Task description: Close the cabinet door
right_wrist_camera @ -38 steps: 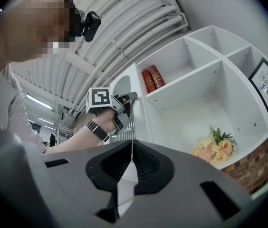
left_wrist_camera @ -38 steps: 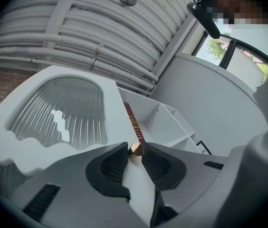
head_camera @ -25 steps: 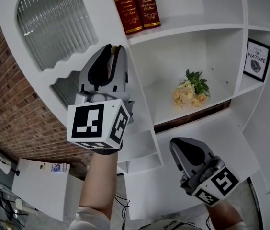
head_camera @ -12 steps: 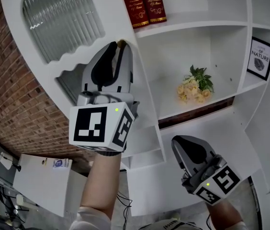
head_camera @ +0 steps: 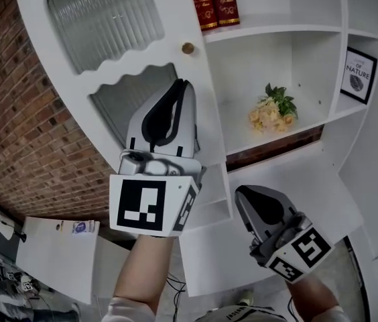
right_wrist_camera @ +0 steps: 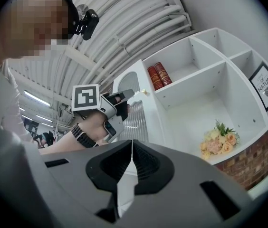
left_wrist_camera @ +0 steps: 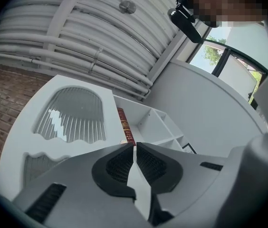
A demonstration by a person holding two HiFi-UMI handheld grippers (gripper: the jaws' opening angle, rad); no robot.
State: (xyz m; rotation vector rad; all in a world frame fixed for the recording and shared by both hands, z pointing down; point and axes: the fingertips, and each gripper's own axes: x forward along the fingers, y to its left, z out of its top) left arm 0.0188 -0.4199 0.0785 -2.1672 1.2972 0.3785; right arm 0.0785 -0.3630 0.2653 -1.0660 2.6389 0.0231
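The white cabinet door (head_camera: 108, 66) with ribbed glass panes and a small brass knob (head_camera: 187, 47) stands open at the left of the shelves. My left gripper (head_camera: 184, 84) is below the knob and clear of it. Its jaws have just been closing, and they now meet with nothing between them. In the left gripper view the door (left_wrist_camera: 72, 118) lies beyond the shut left gripper (left_wrist_camera: 134, 145). My right gripper (head_camera: 241, 194) hangs lower right in front of the cabinet base, shut and empty. The right gripper view shows the right gripper (right_wrist_camera: 132, 141) shut and the door (right_wrist_camera: 135, 91) beyond it.
Two red books (head_camera: 214, 2) stand on the upper shelf. A bunch of flowers (head_camera: 273, 113) lies on the shelf below. A framed print (head_camera: 358, 78) leans in the right compartment. A brick wall (head_camera: 28, 133) runs behind the door, with a white box (head_camera: 55, 253) low at the left.
The left gripper had its open jaws around the knob; it has since come off the knob, dropped below it and closed. The right gripper has barely shifted.
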